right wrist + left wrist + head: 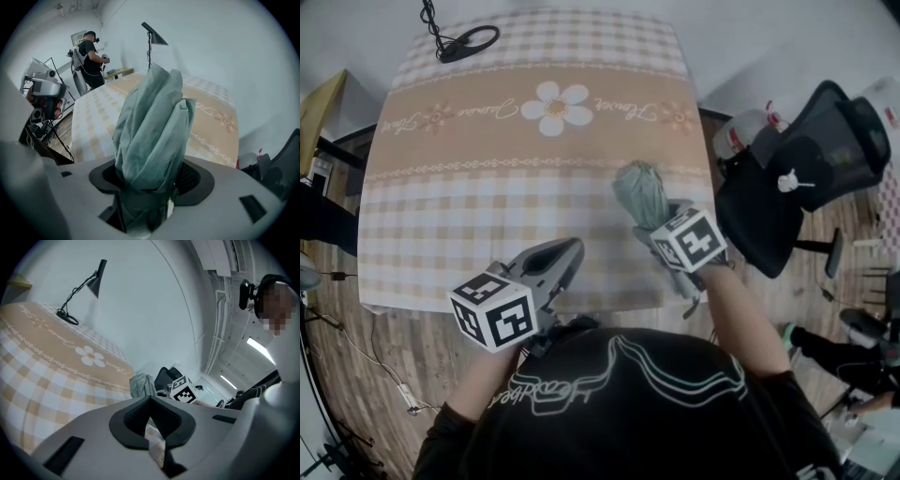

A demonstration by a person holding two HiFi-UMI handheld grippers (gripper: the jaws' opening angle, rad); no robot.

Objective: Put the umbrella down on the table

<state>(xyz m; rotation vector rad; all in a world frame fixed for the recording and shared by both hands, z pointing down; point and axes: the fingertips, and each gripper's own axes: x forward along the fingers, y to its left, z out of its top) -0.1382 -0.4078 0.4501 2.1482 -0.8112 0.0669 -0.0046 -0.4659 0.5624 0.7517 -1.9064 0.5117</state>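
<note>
Lowering the folded umbrella (150,112), clamped between the right gripper's (151,185) jaws and jutting ahead of them, calls for a slow tilt so its length meets the desk (469,197) below. The left gripper (151,423), jaws together and empty, idles alongside.

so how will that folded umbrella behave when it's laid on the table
The umbrella has loose, bunched grey-green fabric, so its outside will probably give and flop, though it stands straight out of the right gripper, suggesting a stiff core. Being a roundish bundle, it may roll a little on the table.
</note>
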